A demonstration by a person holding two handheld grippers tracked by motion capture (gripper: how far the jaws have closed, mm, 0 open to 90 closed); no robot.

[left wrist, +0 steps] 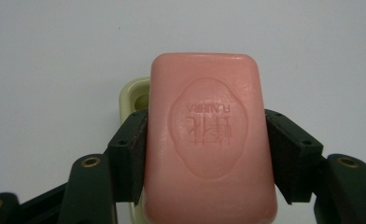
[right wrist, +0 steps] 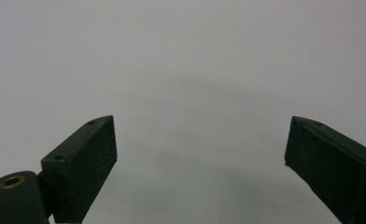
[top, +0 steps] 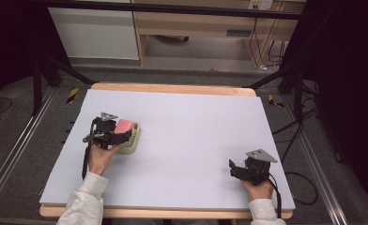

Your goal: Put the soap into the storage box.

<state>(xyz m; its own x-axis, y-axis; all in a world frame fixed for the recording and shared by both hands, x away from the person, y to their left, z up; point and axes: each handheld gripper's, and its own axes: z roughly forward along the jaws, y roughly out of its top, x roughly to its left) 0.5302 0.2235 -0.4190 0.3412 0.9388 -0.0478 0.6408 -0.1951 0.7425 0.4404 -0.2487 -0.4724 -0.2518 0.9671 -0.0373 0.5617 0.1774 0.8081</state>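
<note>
A pink bar of soap [left wrist: 209,135] with an embossed oval stamp sits clamped between the two black pads [left wrist: 132,154] of my left gripper [top: 120,133], which is shut on it. In the high view the soap [top: 124,126] hovers over a cream soap dish [top: 131,142] on the left part of the table. A corner of that dish [left wrist: 133,95] peeks out behind the soap in the left gripper view. My right gripper [top: 235,168] rests near the table's front right, jaws wide apart, with nothing between its pads [right wrist: 80,161].
The table is covered by a pale lavender mat [top: 187,140] with a wooden edge [top: 172,88] at the back. Black stands and cables [top: 290,136] lie on the floor to the right. A wooden cabinet [top: 196,28] stands beyond the table.
</note>
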